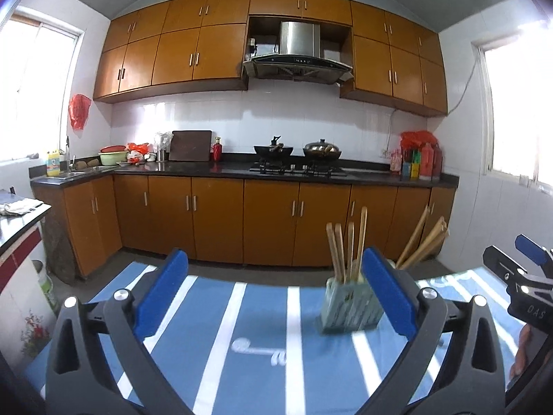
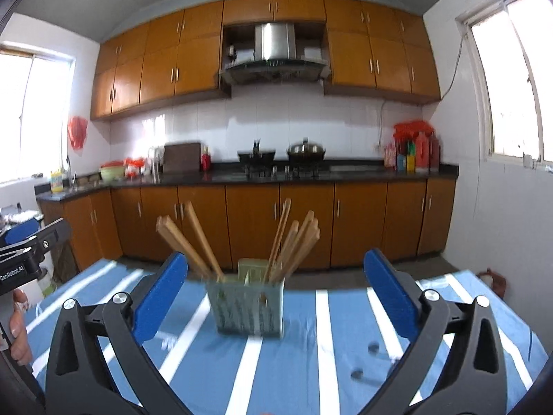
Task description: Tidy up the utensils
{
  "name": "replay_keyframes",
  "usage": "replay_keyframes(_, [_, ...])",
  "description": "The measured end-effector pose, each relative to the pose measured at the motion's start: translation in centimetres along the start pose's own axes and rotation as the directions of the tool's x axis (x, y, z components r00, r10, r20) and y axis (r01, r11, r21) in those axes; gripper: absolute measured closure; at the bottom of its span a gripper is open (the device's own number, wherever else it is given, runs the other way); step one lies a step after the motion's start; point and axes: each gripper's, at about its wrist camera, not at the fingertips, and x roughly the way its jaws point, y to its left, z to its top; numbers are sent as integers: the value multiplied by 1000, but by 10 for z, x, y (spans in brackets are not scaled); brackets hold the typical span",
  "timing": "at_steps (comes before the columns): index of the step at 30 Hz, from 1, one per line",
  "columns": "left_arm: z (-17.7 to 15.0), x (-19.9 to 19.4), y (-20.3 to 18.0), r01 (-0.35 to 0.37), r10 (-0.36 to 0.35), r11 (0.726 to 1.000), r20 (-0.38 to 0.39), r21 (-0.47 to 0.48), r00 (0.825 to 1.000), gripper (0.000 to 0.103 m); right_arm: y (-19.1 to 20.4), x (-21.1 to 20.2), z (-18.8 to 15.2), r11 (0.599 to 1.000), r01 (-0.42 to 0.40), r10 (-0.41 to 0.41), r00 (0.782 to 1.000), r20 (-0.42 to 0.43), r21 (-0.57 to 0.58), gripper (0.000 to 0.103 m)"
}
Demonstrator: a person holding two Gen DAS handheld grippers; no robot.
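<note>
A pale green slotted utensil holder [image 1: 349, 306] [image 2: 247, 306] stands upright on the blue striped tablecloth [image 1: 262, 352] [image 2: 311, 363]. Several wooden chopsticks [image 1: 345, 245] [image 2: 290, 245] stand in it, leaning to both sides. My left gripper [image 1: 276, 290] is open and empty, with the holder just inside its right finger. My right gripper [image 2: 276, 290] is open and empty, with the holder between its fingers, nearer the left one. The right gripper's body shows at the right edge of the left wrist view [image 1: 525, 276]. The left gripper's body shows at the left edge of the right wrist view [image 2: 24, 252].
A kitchen counter [image 1: 242, 169] [image 2: 242, 176] with orange cabinets runs along the far wall, carrying a stove with pans [image 1: 297, 152], a cutting board [image 1: 190, 145] and bottles [image 1: 421, 159]. Floor lies between table and cabinets. A side table [image 1: 20, 221] stands left.
</note>
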Motion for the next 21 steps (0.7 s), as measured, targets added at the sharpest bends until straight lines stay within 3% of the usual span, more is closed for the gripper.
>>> replay_keyframes(6, [-41, -22, -9, -51, 52, 996, -14, 72, 999, 4, 8, -14, -39, 1000, 18, -18, 997, -69, -8, 2])
replay_keyframes(13, [-72, -29, -9, -27, 31, 998, -61, 60, 998, 4, 16, -26, -71, 1000, 17, -18, 994, -104, -11, 2])
replay_keyframes(21, [-91, -26, -11, 4, 2, 999, -118, 50, 993, 4, 16, -29, -86, 1000, 3, 0, 991, -130, 19, 2])
